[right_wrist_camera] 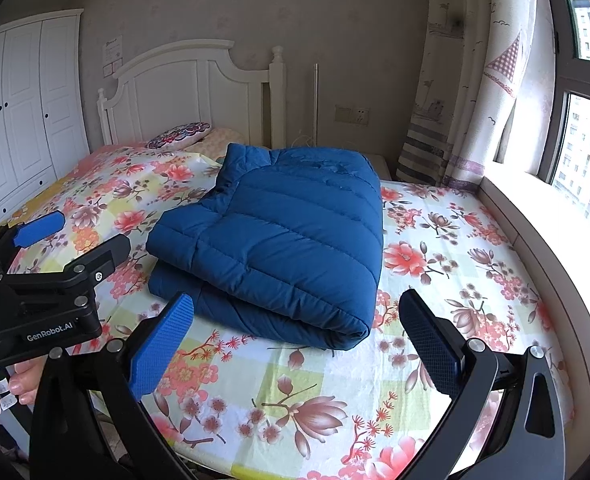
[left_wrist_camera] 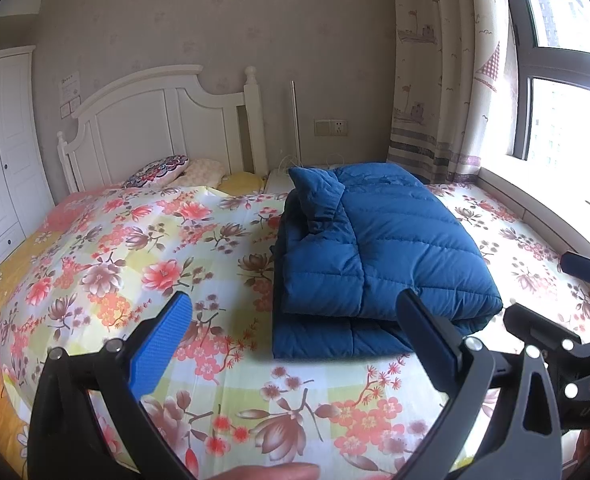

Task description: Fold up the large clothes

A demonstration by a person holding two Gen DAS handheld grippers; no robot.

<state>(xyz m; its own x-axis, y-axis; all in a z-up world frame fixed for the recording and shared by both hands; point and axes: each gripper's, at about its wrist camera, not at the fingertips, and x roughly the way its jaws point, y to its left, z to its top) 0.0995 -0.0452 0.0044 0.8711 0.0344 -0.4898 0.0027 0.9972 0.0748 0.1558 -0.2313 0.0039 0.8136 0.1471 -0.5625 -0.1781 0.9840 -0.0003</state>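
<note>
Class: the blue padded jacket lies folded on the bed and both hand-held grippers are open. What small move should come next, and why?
Probably draw both back: the jacket already lies as a compact bundle, and the left hand-held gripper and right hand-held gripper hold nothing.

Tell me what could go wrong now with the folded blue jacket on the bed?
The puffy blue quilted down jacket lies folded on the floral bedsheet, and both the left gripper and the right gripper are open, off it. With nothing pressing it, the thick top layer may spring open, and the loose collar may slip out.
</note>
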